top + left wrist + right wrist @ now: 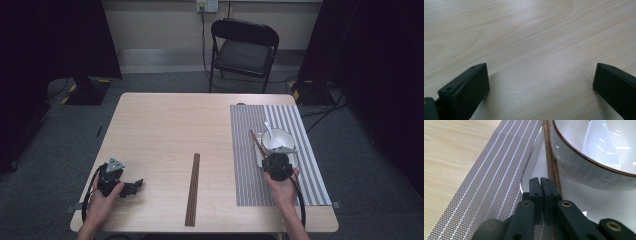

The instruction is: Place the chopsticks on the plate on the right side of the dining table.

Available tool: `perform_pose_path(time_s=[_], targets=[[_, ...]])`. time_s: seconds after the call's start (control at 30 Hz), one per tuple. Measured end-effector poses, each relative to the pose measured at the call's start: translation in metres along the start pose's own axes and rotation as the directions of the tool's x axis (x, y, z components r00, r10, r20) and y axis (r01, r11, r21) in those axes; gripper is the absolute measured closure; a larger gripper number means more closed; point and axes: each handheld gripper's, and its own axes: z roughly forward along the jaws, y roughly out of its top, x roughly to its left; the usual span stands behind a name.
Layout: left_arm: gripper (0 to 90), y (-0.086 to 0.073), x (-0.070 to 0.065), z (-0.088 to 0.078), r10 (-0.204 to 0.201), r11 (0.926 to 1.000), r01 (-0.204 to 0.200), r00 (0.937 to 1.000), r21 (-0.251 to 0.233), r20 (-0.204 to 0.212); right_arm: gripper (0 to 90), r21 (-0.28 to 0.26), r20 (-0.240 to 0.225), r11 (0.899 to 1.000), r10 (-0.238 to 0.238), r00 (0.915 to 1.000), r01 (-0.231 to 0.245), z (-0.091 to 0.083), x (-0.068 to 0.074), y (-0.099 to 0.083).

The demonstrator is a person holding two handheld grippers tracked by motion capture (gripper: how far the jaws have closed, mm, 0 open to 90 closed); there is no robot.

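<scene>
Closed tight, the right gripper (540,180) rests on the plate (537,162) just beside the brown chopsticks (550,157) that lean against the white bowl (584,162) on the striped mat (491,185). Far left on the desk (165,130), the left gripper (541,75) lies open with nothing between its jaws.

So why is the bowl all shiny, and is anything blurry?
Right gripper view: ceiling light glints off the bowl, and the near jaws look soft. Left gripper view: its jaws cast faint shadows on the table. High view: dark at both sides.
</scene>
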Motion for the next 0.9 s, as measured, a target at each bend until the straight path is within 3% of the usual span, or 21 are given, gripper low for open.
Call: perform_pose_path(time_s=[0.53, 0.9], targets=[[0.0, 0.0, 0.0, 0.0, 0.0, 1.0, 0.0, 1.0, 0.0, 0.0, 88.0, -0.003, -0.003, 1.0, 0.006, 1.0, -0.006, -0.001, -0.005, -0.001], [0.0, 0.0, 0.0, 0.0, 0.0, 1.0, 0.0, 1.0, 0.0, 0.0, 88.8, -0.026, -0.034, 0.999, 0.025, 0.9991, -0.026, -0.026, -0.011, -0.008]])
